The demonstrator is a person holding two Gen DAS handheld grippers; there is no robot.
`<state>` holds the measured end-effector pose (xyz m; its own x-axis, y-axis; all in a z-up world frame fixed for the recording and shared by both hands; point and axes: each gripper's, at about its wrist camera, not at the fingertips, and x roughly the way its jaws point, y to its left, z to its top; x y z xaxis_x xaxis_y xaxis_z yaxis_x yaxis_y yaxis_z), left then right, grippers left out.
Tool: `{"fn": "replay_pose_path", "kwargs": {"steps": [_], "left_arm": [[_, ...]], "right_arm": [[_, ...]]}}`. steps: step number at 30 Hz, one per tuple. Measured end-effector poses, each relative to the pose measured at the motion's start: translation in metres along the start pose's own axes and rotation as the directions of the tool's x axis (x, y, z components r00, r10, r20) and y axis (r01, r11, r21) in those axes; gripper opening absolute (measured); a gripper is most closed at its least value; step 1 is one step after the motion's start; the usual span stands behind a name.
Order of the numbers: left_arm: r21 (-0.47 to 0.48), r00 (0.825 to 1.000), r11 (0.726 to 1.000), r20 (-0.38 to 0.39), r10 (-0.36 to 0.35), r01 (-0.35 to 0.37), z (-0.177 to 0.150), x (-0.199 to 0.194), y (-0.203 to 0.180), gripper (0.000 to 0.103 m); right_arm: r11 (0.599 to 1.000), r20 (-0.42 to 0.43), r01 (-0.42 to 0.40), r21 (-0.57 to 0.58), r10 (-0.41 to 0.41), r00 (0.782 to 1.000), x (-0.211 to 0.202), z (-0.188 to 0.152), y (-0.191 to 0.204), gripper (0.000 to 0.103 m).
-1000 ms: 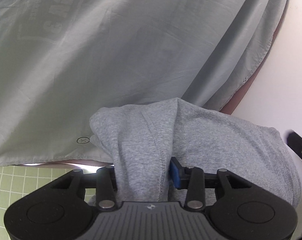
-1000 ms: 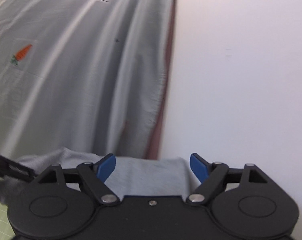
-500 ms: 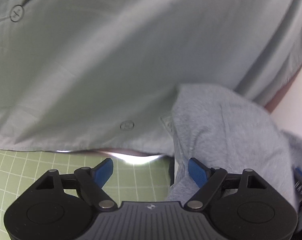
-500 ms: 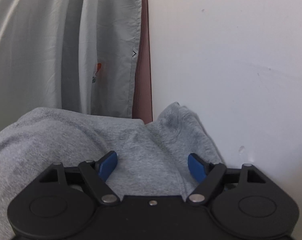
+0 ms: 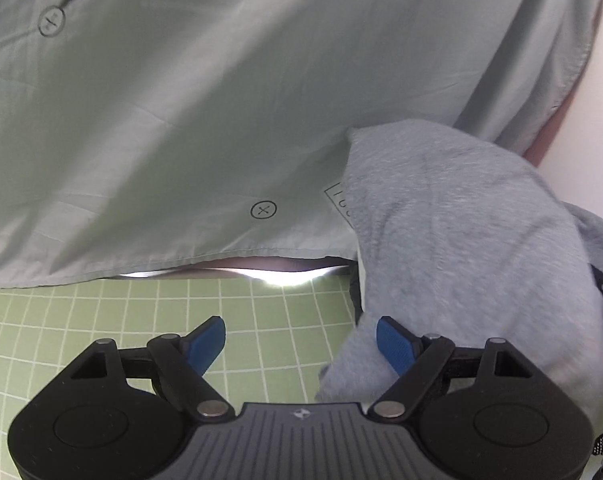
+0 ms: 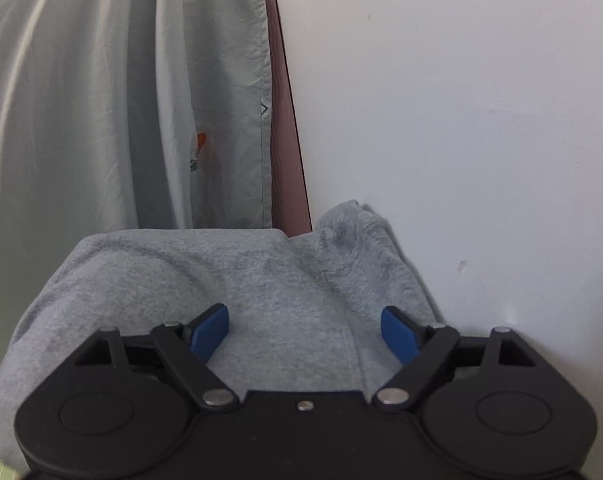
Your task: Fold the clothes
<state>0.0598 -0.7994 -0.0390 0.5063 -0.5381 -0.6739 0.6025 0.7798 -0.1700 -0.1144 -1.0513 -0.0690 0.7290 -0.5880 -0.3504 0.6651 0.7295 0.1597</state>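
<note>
Pale grey-green sheeting, printed with small crossed circles, hanging as a broad backdrop ahead of and above both claws, its hem ending just over a green gridded mat. White wall filling the room ahead and to the right of the right claw, with a thin reddish strip between wall and sheet. Heather-grey knit garment, bunched and mounded rather than spread flat, lying right of and slightly ahead of the left gripper, one drooping edge touching or just beside the right blue pad; directly ahead of and beneath the right gripper, long axis running roughly left to right across that claw's front, a curved seam and a peaked corner toward the wall side. Both claws released, fingers spread wide, gripping nothing. Right claw judged the nearer for a fresh grasp, cloth lying between its pads; left claw facing bare mat, needing a shift rightward to reach the hanging edge. Open room mostly on the mat to the left; wall and sheet closing off the far and right sides. Fold stage not settled by the mound alone.
</note>
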Motion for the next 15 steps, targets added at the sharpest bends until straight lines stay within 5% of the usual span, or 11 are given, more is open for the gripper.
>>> {"fn": "replay_pose_path", "kwargs": {"steps": [3,15], "left_arm": [[0.029,0.998,0.999,0.038,-0.044,0.043,-0.014,-0.032,-0.001,0.102],[0.166,0.979,0.979,0.146,-0.141,0.116,-0.090,-0.150,-0.031,0.103]], "right_arm": [[1.000,-0.017,-0.006,0.015,0.006,1.000,-0.021,-0.005,0.002,0.097],[0.999,-0.109,-0.032,0.016,0.033,0.994,-0.176,-0.036,0.013,0.103]]}}
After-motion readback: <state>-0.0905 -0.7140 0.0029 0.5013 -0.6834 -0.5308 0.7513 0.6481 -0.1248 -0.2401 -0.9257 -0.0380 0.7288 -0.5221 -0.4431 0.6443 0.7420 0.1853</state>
